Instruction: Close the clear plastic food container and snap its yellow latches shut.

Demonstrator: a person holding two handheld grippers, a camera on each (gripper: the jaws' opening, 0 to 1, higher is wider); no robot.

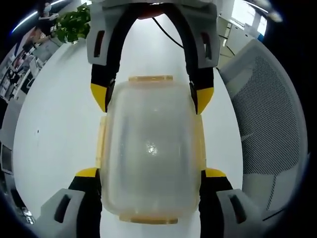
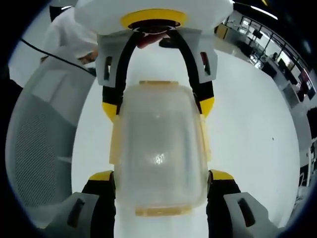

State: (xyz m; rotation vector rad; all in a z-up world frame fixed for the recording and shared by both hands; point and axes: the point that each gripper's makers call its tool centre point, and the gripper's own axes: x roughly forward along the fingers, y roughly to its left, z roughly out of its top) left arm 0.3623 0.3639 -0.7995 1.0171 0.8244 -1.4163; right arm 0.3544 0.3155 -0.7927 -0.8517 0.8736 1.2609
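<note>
Flanking 1 container (image 1: 151, 153) — 2 grippers (image 1: 151, 173)

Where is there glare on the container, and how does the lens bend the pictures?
Left gripper view: a small bright glint on the container lid's centre; the mesh chair curves with the fisheye. Right gripper view: a similar glint at the lid's centre; the white table edge bows.

One clear rounded plastic food container (image 1: 151, 153) sits on the white tabletop (image 1: 59, 124), with four pale yellow latches (image 1: 150, 78), one on each side. Two yellow-tipped claws flank it, one at each end. One grey mesh chair (image 1: 272, 129) stands beside the tabletop.
</note>
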